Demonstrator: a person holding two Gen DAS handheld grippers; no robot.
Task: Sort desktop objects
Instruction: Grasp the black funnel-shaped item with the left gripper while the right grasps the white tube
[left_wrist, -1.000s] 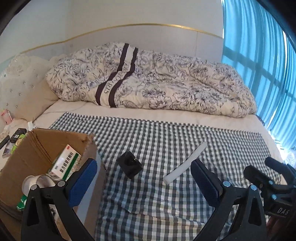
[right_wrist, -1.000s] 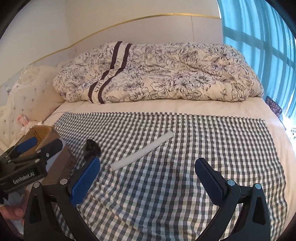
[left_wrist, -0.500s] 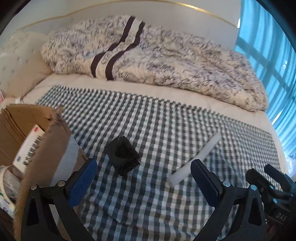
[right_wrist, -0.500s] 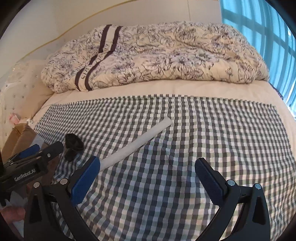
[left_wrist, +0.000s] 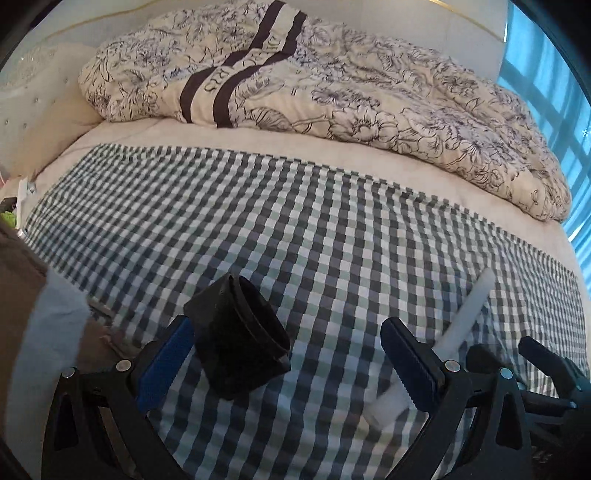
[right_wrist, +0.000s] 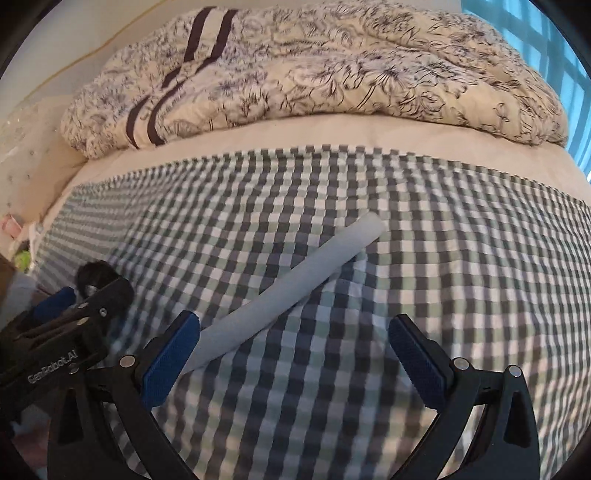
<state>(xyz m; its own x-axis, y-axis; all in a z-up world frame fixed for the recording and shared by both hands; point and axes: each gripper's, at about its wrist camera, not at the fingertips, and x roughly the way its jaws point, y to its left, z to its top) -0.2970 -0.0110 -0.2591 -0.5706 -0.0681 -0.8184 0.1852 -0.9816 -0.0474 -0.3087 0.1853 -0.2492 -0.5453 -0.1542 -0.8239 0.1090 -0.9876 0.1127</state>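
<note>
A black blocky part (left_wrist: 236, 339) with a round opening lies on the checked cloth (left_wrist: 314, 229), just inside the left pad of my open left gripper (left_wrist: 288, 354). A long white tube (right_wrist: 295, 286) lies slantwise on the cloth; its near end reaches the left pad of my open right gripper (right_wrist: 295, 350). In the left wrist view the white tube (left_wrist: 465, 317) runs behind the right pad. Nothing is held by either gripper. The right gripper's black body (left_wrist: 532, 373) shows at the lower right of the left wrist view, and the left gripper's body (right_wrist: 62, 332) at the lower left of the right wrist view.
The brown cardboard box wall (left_wrist: 26, 325) fills the left edge of the left wrist view. A bunched floral quilt (left_wrist: 332, 85) lies across the far side of the bed. Blue curtains (left_wrist: 554, 99) hang at the right. Small items sit at the far left (right_wrist: 22, 258).
Both grippers have moved forward and down toward the cloth. The black part now sits between the left fingers, and the tube's near end has come up to the right gripper's left pad.
</note>
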